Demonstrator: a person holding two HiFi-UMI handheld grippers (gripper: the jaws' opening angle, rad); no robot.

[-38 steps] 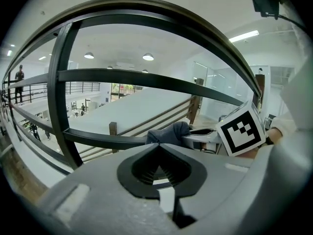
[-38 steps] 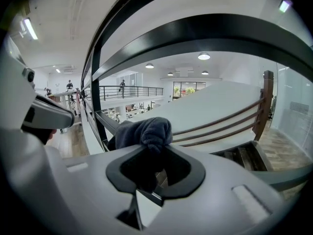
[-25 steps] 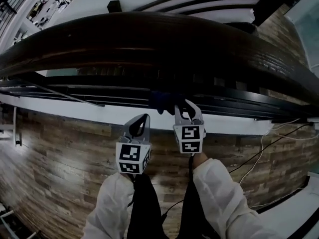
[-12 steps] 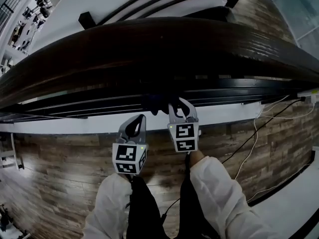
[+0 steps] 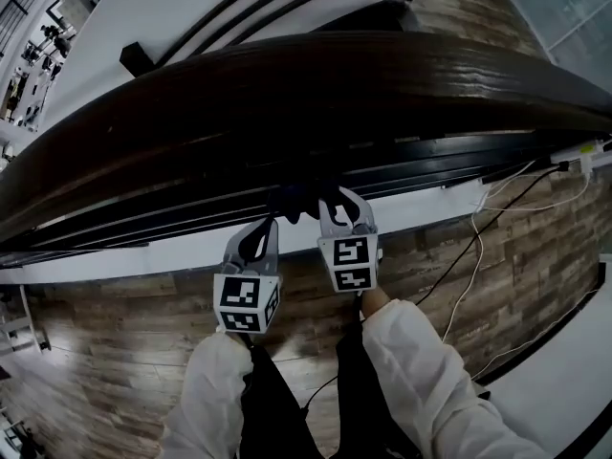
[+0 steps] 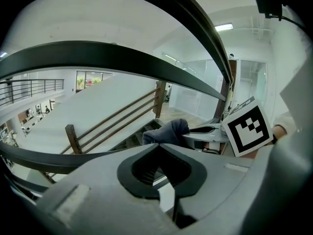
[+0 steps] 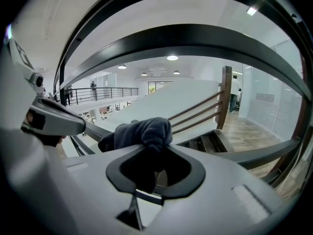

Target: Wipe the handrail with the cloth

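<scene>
The dark wooden handrail (image 5: 316, 84) curves across the head view above both grippers. My right gripper (image 5: 331, 206) is shut on a dark blue cloth (image 5: 298, 199), held just under the handrail's near edge against the black rails. In the right gripper view the bunched cloth (image 7: 142, 133) bulges out over the jaws of my right gripper (image 7: 155, 148). My left gripper (image 5: 262, 234) is a little lower and to the left, shut with nothing in it (image 6: 157, 147). From the left gripper view the cloth (image 6: 168, 131) lies just ahead to the right.
A white ledge (image 5: 191, 247) runs below the black rails, with wood flooring (image 5: 115, 352) under it. Cables (image 5: 469, 266) trail over the floor at the right. A staircase with wooden rails (image 7: 210, 106) drops away beyond. White sleeves (image 5: 421, 371) fill the bottom of the head view.
The view has swung, so the handrail tilts more and sits lower to the left. Both grippers have shifted slightly left along the rail. The right gripper still holds the cloth.
</scene>
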